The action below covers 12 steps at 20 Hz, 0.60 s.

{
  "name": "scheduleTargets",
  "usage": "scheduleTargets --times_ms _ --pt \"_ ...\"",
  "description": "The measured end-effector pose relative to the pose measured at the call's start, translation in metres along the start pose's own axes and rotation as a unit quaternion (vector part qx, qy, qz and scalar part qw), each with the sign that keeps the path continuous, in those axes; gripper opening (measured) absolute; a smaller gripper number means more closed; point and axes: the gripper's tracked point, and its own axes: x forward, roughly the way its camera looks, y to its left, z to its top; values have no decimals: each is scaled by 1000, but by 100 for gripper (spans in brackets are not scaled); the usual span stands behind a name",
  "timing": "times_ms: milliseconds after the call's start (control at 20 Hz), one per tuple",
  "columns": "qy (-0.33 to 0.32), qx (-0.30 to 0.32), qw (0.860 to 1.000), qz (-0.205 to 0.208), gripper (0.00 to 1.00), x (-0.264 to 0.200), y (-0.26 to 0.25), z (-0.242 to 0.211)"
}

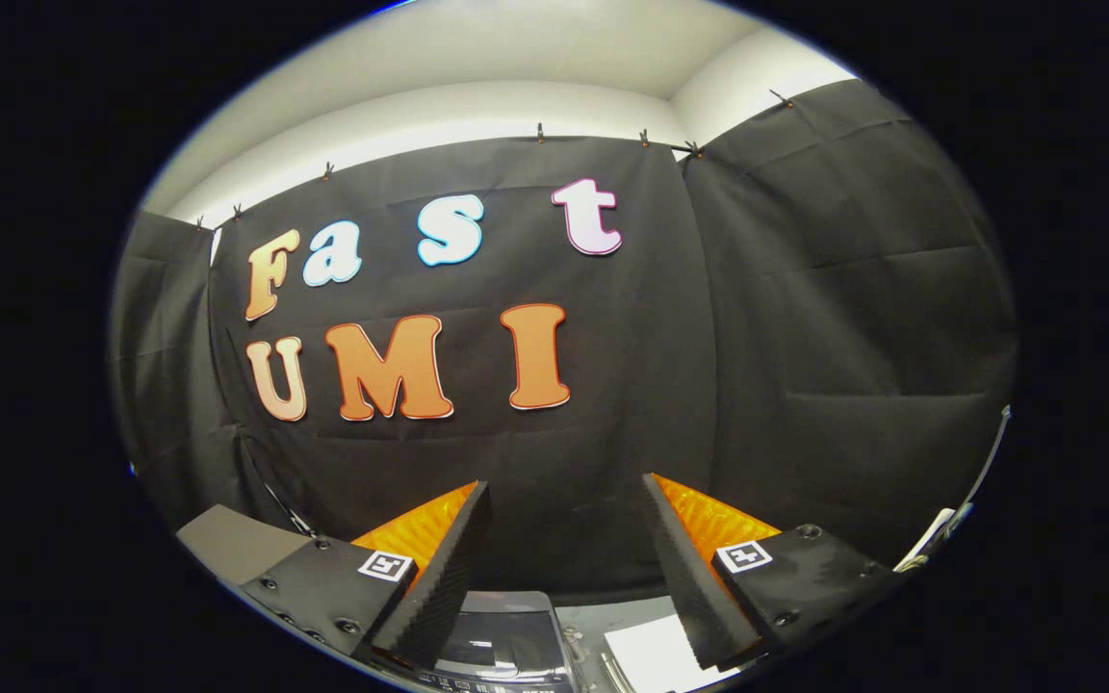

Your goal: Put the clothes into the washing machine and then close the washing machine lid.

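My gripper [564,491] is open, its two fingers spread wide with nothing between them, and it points level at the booth's black cloth wall. Just below the fingers, between their bases, I see the top of the washing machine [502,640]: a dark glossy lid panel with a grey rim. A white sheet-like thing [656,654] lies right of that panel, under the right finger [699,568]; I cannot tell whether it is clothing.
A grey flat surface [227,544] juts out beside the left finger. A thin black cable [275,496] hangs down the cloth wall above it. At the far right a pale edge [940,534] shows against the side cloth.
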Motion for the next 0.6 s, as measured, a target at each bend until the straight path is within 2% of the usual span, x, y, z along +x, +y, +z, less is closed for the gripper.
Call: scheduleTargets --times_ms 600 --pt "14 5 1000 22 99 19 18 -16"
